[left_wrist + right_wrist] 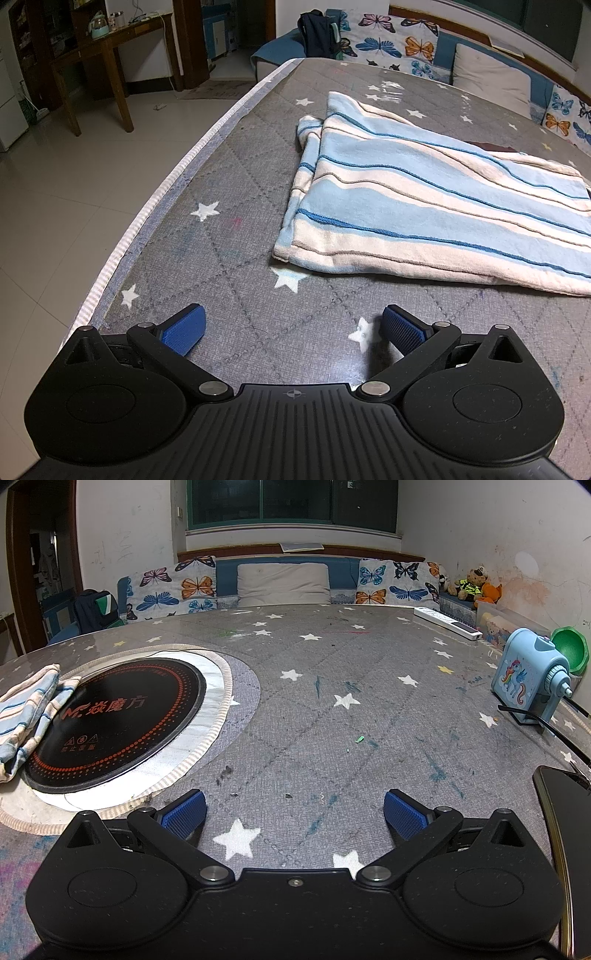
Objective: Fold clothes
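Blue-and-white striped garment (424, 206) lies folded on the star-print table cover (229, 254), partly overlapping the induction plate (118, 716), while left gripper (293, 325) and right gripper (294, 810) hover spread wide, empty, probably between grasps.

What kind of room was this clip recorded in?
Most likely a home living or dining room. A round table with a star-print cover and a built-in induction hob sits before a bench with butterfly cushions, soft toys and a striped garment.
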`<state>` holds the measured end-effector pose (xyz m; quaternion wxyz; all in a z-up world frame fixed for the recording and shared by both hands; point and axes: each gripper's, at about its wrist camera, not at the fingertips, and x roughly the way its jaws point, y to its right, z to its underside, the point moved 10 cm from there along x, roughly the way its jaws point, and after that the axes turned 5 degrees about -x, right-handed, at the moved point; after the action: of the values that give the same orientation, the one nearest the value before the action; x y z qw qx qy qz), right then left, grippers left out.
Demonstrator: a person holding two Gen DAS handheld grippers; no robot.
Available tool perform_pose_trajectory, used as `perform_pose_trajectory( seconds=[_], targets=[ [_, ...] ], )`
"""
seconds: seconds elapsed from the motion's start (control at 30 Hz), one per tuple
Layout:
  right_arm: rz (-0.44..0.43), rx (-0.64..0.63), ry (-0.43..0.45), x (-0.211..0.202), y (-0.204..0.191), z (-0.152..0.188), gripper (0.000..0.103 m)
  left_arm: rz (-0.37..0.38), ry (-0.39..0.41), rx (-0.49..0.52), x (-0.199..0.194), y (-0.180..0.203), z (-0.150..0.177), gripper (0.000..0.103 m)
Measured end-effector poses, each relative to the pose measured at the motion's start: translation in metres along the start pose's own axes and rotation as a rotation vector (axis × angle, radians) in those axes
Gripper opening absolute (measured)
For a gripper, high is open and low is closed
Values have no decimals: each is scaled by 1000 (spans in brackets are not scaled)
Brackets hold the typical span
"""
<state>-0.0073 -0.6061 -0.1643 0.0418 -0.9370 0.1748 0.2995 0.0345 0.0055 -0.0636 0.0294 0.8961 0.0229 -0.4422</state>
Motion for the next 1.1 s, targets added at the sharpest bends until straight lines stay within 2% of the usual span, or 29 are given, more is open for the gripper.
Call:
perform_pose_trajectory(
  seconds=[1.1],
  targets=[
    [0, 0, 0, 0, 0, 0, 103, -10, 28, -9, 0, 1, 2, 103]
  ],
)
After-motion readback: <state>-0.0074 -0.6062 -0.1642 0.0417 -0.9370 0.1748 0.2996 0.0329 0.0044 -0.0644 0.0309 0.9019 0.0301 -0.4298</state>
